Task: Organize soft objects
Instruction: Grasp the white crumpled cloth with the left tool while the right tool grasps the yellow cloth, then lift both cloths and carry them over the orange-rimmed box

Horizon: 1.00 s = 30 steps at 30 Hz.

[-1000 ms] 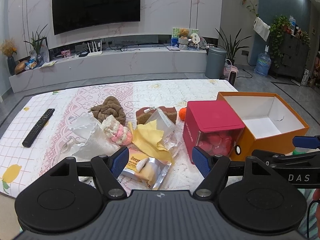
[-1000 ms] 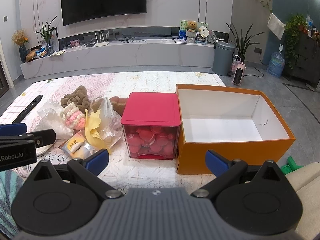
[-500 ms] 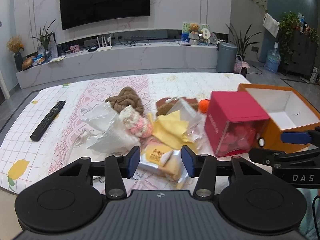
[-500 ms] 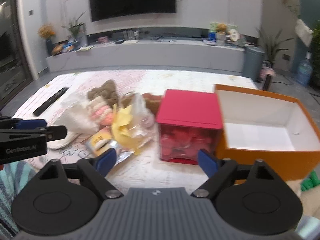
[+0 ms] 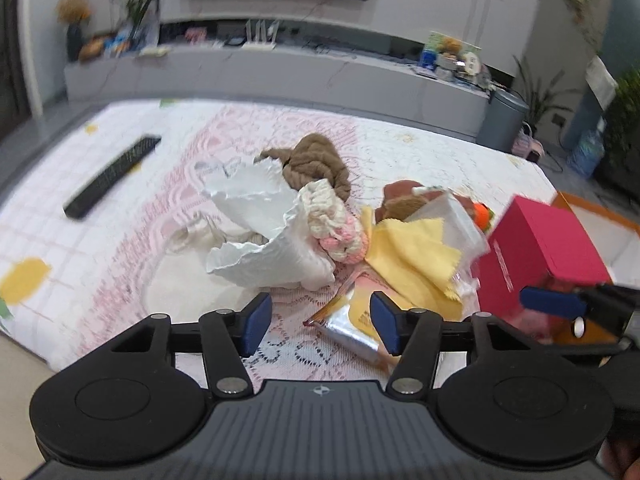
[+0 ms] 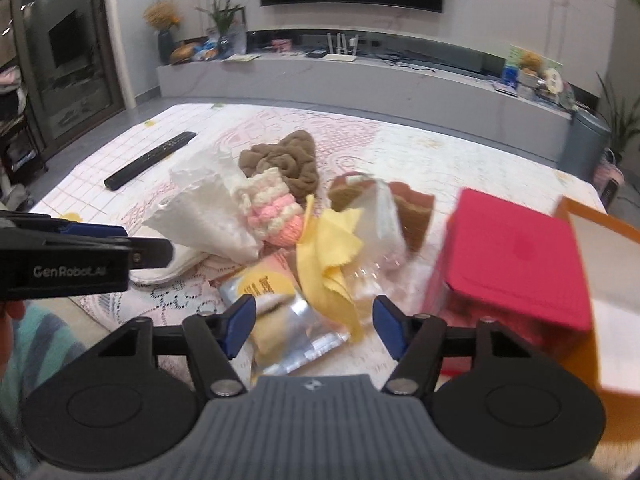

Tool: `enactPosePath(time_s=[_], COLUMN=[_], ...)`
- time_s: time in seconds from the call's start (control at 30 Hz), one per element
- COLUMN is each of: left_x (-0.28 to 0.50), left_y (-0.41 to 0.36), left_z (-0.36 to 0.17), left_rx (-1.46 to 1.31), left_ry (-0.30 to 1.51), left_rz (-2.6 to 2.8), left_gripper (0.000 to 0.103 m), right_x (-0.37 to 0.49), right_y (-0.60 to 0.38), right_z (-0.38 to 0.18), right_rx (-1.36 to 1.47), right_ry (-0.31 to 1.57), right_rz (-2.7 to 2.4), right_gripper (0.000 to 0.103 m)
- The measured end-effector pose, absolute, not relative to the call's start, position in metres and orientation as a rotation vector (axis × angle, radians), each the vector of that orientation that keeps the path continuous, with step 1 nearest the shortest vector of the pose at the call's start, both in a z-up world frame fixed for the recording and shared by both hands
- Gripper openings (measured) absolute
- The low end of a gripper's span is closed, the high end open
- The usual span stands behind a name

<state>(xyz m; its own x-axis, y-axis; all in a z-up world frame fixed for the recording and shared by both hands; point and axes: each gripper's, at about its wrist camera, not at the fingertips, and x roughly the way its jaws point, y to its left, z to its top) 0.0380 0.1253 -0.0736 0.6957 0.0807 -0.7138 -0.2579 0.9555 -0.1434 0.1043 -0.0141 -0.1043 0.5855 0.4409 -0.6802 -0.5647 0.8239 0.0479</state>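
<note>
A heap of soft things lies mid-table: a white crumpled cloth [image 5: 272, 236], a brown knit piece [image 5: 320, 162], a pink-and-cream crochet piece [image 5: 336, 228], a yellow cloth [image 5: 412, 256], a clear plastic bag [image 5: 456, 224] and a foil snack packet [image 5: 352, 332]. My left gripper [image 5: 320, 322] is open and empty, just in front of the white cloth and the packet. My right gripper [image 6: 314, 328] is open and empty, with the foil packet [image 6: 284, 320] and yellow cloth [image 6: 328, 264] between its fingers' line of sight. The heap also shows in the right wrist view [image 6: 280, 200].
A red-lidded box [image 6: 516, 256] stands right of the heap, with an open orange box [image 6: 600, 240] beyond it. A black remote [image 5: 112, 176] lies at the far left. A small orange ball [image 5: 482, 214] sits behind the bag. The table's near edge is close below.
Both grippers have swung left and moved closer to the heap. The orange box has slid to the frame edges. The left jaws narrowed, then widened again; the right jaws narrowed somewhat.
</note>
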Motion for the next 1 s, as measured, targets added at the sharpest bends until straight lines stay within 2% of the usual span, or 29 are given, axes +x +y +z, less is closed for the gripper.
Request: enactPosePath(time_s=[0.27,0.47,0.57,0.63,0.67,0.7,0.73,0.77,0.8,0.87,1.0], left_x=[0.078,0.1,0.11,0.114,0.115,0.116,0.116,0.115,0.114,0.111,0.102], left_y=[0.147,0.159,0.162,0.161,0.161,0.161,0.161,0.16,0.161,0.162,0.161], left_z=[-0.089,-0.097,-0.105,-0.11,-0.113,-0.114,-0.115,-0.116,-0.116,-0.115,-0.108], left_rx=[-0.333,-0.345,-0.321,-0.307,-0.296,-0.287,-0.277,-0.267,-0.262,-0.258,-0.242], left_ry=[0.795,0.797,0.796,0.794,0.793,0.794,0.793,0.793,0.788,0.77,0.731], left_rz=[0.236,0.277,0.309,0.316,0.325,0.329,0.331,0.336,0.34,0.34,0.341], left_gripper=[0.071,0.071,0.071,0.071,0.067,0.061,0.048,0.036,0.029,0.013,0.008], right_x=[0.145,0.169,0.174,0.176,0.177,0.177,0.176,0.177,0.177,0.177,0.173], right_y=[0.023,0.048,0.052,0.052,0.052,0.053,0.053,0.053,0.051,0.049,0.045], right_z=[-0.12,-0.144,-0.155,-0.162,-0.165,-0.167,-0.169,-0.17,-0.17,-0.167,-0.155], right_rx=[-0.274,-0.386,-0.418,-0.424,-0.43,-0.437,-0.443,-0.444,-0.437,-0.41,-0.368], right_ry=[0.705,0.697,0.709,0.722,0.724,0.722,0.722,0.722,0.722,0.717,0.69], right_rz=[0.606,0.577,0.567,0.568,0.571,0.572,0.572,0.573,0.573,0.577,0.582], right_gripper=[0.064,0.056,0.05,0.036,0.032,0.023,0.015,0.011,0.005,0.002,0.001])
